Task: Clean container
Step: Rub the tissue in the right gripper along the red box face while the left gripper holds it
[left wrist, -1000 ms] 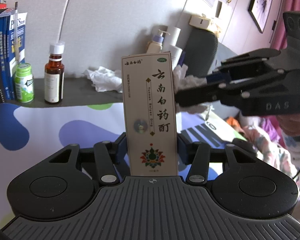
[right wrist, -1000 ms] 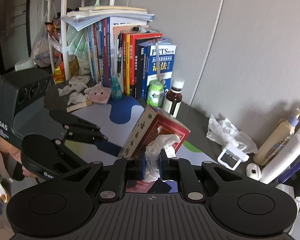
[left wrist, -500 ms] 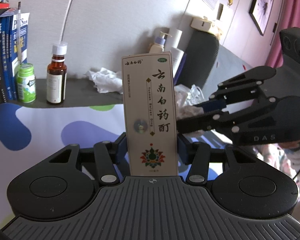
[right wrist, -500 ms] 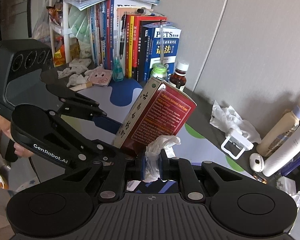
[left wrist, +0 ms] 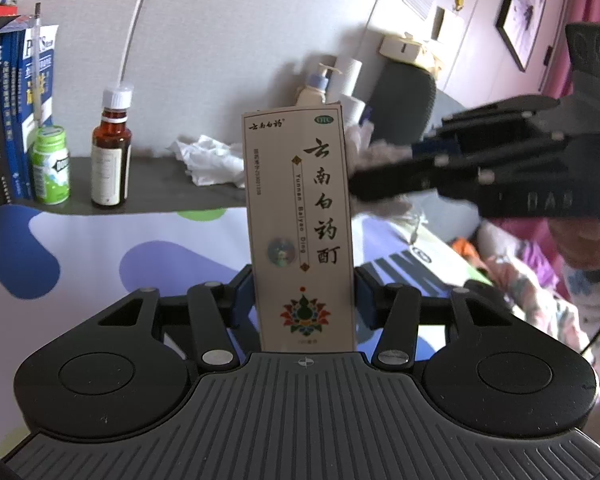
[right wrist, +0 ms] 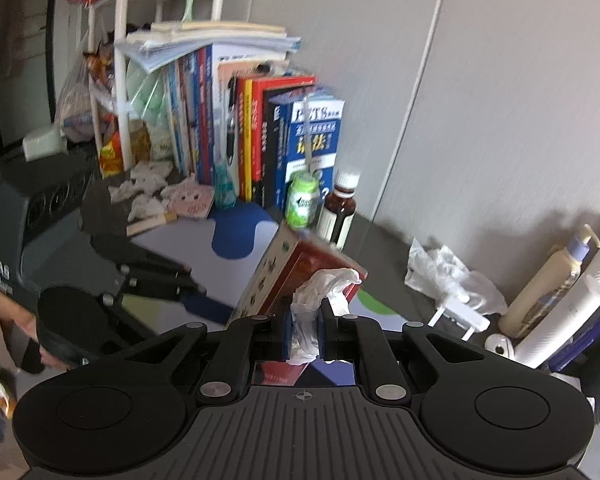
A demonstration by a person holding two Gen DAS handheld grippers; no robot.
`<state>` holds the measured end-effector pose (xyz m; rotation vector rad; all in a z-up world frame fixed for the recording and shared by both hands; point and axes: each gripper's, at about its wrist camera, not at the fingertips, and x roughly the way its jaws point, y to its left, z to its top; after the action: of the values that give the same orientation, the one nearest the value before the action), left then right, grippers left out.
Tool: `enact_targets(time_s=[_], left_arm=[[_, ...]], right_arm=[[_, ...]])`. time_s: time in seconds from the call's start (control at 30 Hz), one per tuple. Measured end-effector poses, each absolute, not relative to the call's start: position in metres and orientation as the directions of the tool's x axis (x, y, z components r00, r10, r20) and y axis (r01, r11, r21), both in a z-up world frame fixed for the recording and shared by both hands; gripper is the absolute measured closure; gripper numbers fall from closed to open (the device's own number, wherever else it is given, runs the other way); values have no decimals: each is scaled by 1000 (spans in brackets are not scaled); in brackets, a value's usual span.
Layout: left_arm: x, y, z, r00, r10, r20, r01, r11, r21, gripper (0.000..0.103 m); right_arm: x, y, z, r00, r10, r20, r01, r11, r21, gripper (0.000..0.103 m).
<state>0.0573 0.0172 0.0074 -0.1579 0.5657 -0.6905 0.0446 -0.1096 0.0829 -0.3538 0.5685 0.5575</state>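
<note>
Setting: a home bedroom or study corner. Indicators: a desk [right wrist: 380, 236] against a plain wall carries a row of upright books [right wrist: 260, 136], a white storage rack [right wrist: 128, 60], crumpled tissues [left wrist: 208, 160], a brown medicine bottle [left wrist: 110, 156] and a lotion pump bottle [right wrist: 548, 284]; a framed picture [left wrist: 524, 12] and pink curtain [left wrist: 592, 24] occupy the far wall.
</note>
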Motion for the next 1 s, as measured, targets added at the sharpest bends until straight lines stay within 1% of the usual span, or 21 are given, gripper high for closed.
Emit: enact_targets(time_s=[0.3, 1.0], left_arm=[[56, 16, 8, 624, -649, -435, 567, 759, -320, 54], [58, 23, 9, 637, -642, -426, 553, 766, -328, 54]], right_arm=[[48, -114, 95, 721, 408, -560, -567, 812, -139, 92], [45, -107, 58, 644, 386, -660, -618, 772, -152, 92]])
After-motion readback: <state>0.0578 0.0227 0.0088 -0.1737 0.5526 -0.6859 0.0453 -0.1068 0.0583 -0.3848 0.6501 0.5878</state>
